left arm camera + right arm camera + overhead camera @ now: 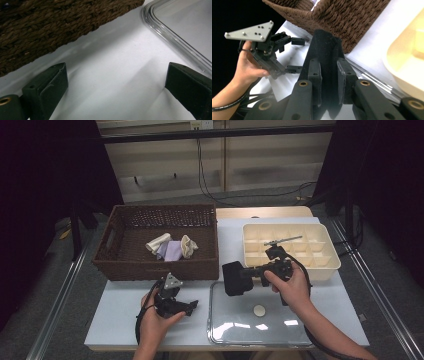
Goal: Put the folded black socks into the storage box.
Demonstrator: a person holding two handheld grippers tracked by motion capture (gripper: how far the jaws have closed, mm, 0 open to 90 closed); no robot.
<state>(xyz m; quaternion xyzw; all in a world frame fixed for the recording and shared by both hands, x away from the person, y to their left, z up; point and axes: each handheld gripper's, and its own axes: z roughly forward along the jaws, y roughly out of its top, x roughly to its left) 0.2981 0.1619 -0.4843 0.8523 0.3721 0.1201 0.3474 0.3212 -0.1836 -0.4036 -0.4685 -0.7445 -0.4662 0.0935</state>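
Brown wicker basket [206, 265] holding rolled cloths [171, 247], cream divided organizer [330, 265], clear tray [216, 320], small white disc [259, 310]

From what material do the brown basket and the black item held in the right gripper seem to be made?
The brown basket looks like woven wicker or twisted rope: braided strands show, matte. The black item in the right gripper seems soft, fuzzy cloth, folded; possibly felt or a sock.

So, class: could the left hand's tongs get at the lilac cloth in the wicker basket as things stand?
Probably yes: the left tongs stand open and empty beside the wicker basket, whose top is open. They would have to lift over its near wall to reach the lilac cloth.
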